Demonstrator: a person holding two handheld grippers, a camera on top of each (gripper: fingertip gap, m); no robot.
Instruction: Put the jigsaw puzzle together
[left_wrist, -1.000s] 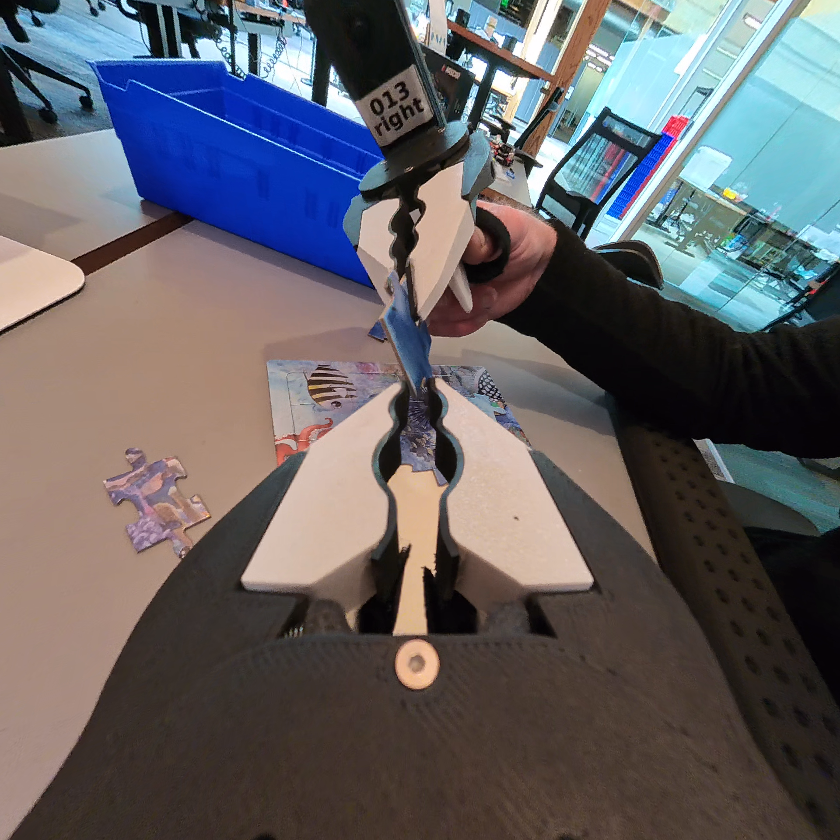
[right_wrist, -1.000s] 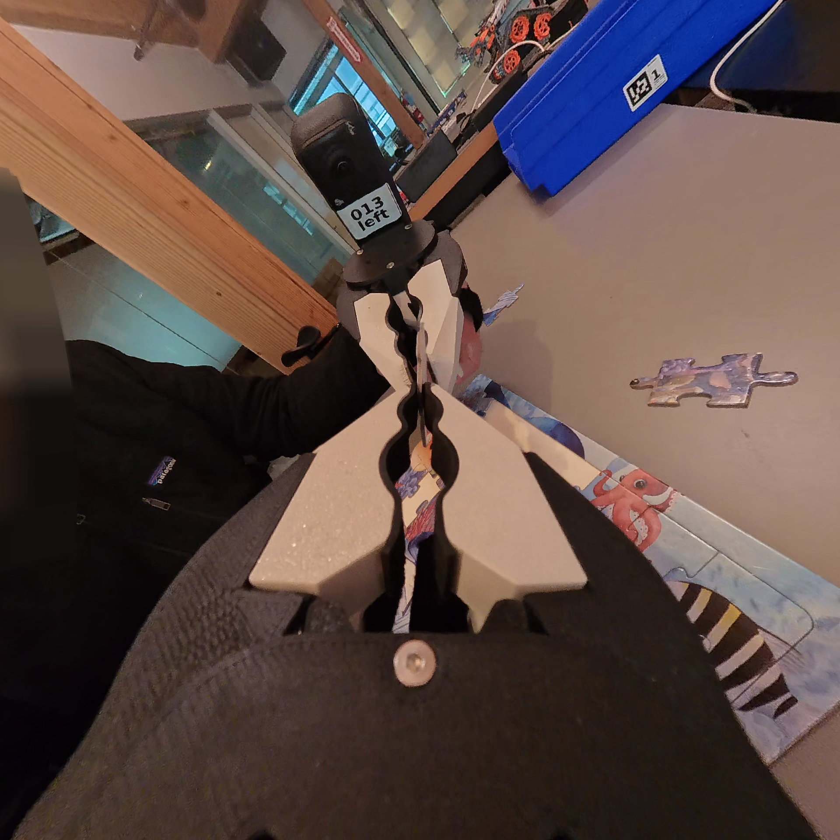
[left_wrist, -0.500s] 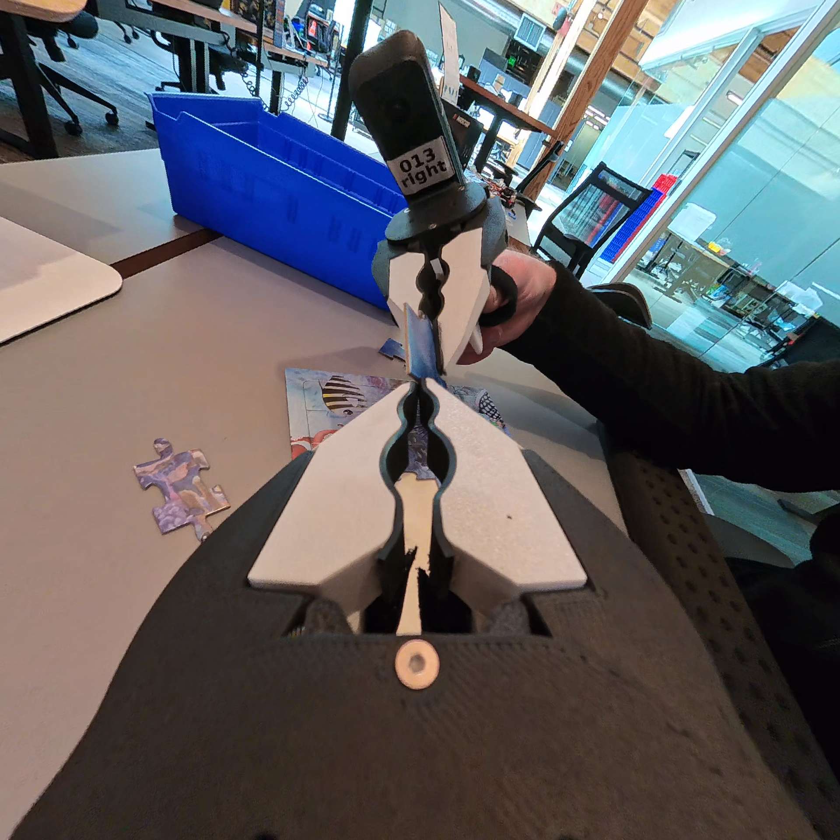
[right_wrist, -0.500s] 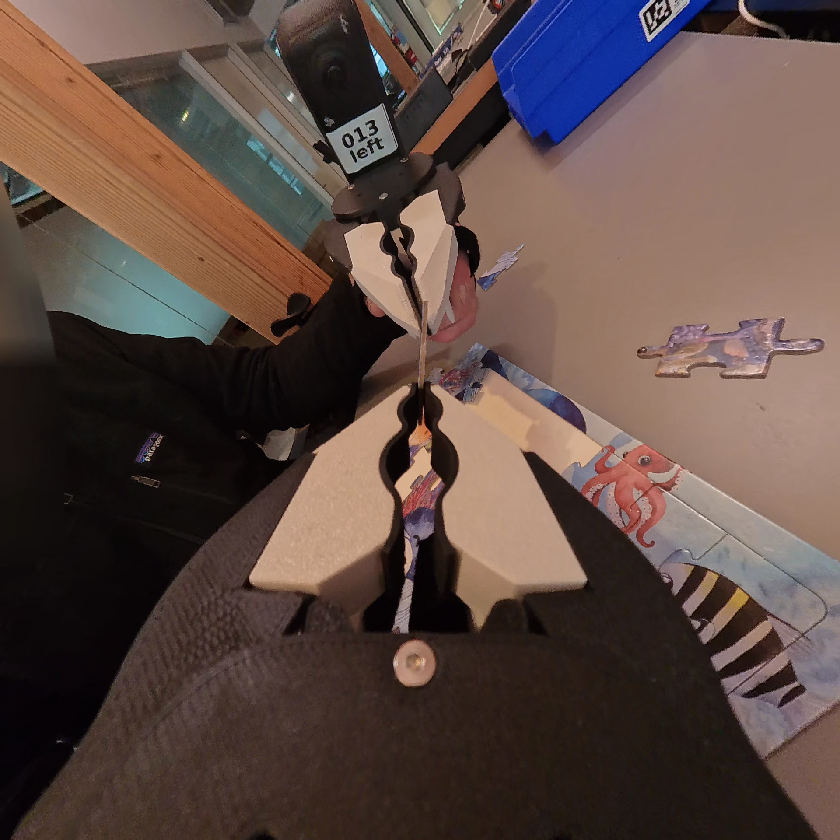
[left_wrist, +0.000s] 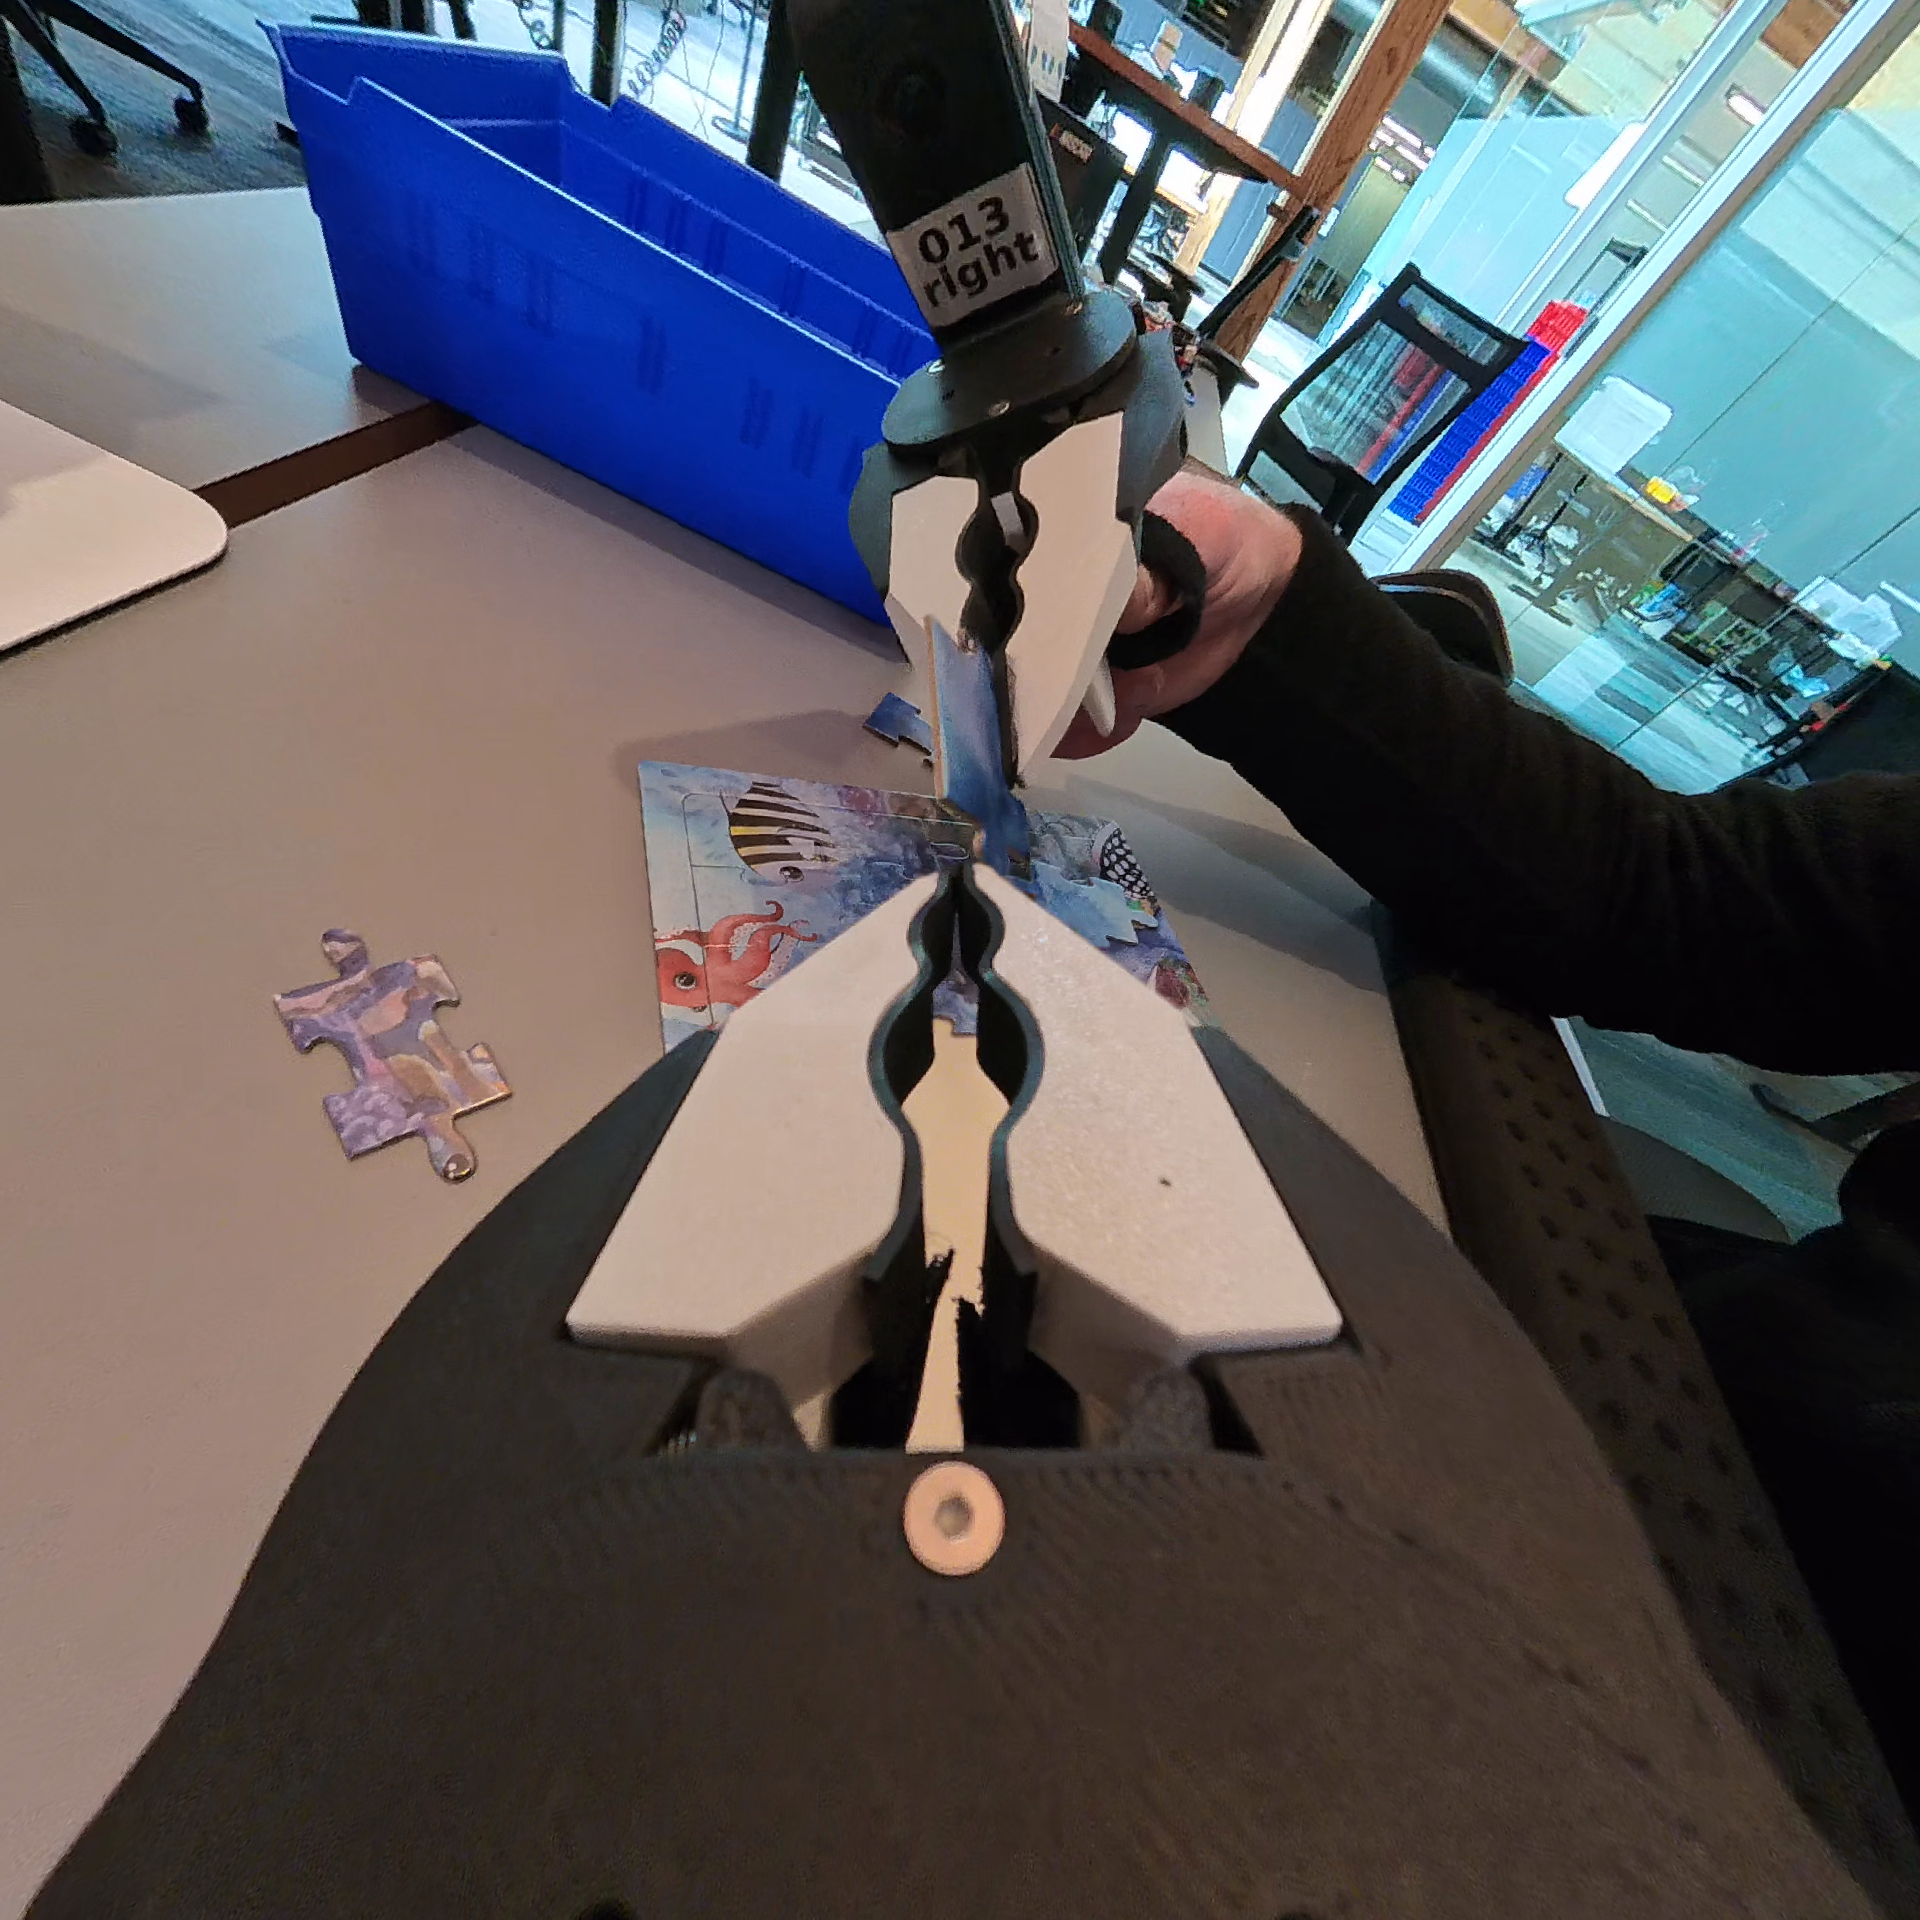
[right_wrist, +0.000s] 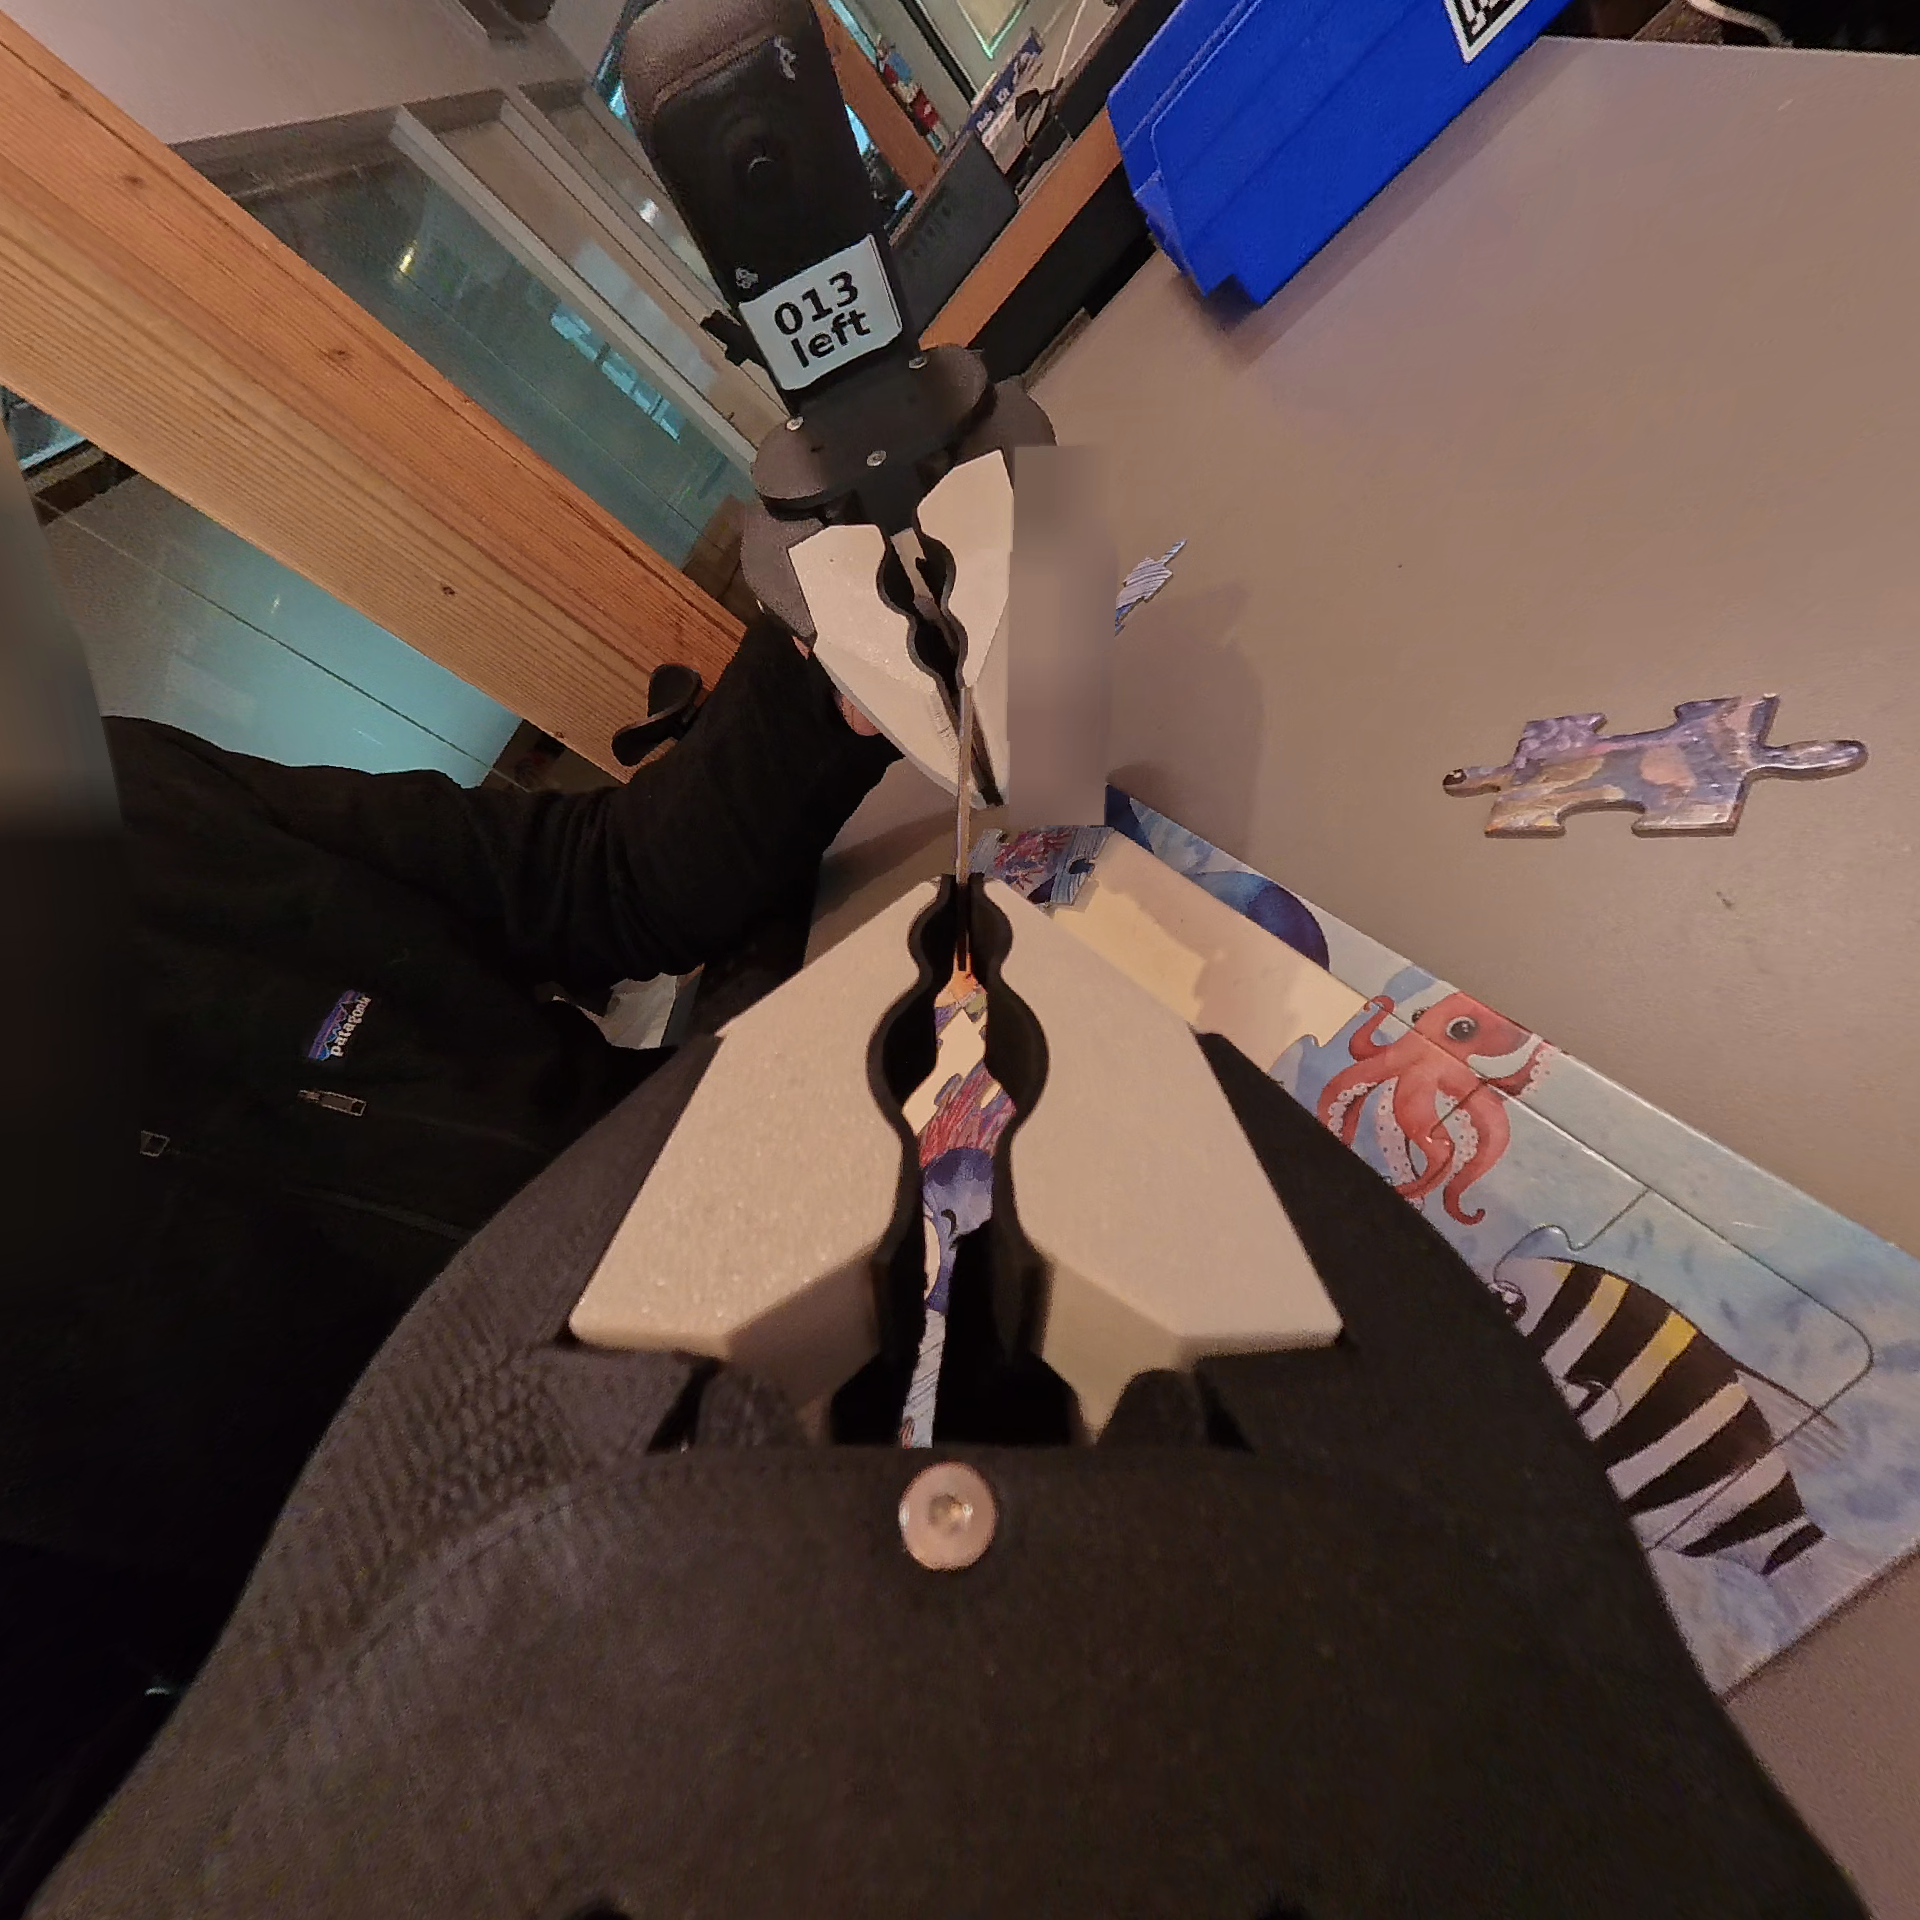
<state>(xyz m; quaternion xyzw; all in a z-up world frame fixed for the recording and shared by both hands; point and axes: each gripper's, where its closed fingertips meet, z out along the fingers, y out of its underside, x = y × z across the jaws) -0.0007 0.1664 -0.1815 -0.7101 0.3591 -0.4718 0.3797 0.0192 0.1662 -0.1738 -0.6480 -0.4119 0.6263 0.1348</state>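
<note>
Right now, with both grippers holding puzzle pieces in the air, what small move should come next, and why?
Probably nudge the right gripper gently toward the left gripper to lock their pieces. Each is shut on a piece; the blue piece and the pale-backed piece meet edge to edge above the half-done puzzle, apparently not yet joined.

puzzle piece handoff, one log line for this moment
left hand-held gripper: shut on puzzle piece | right hand-held gripper: shut on puzzle piece | spare piece: on table
</note>
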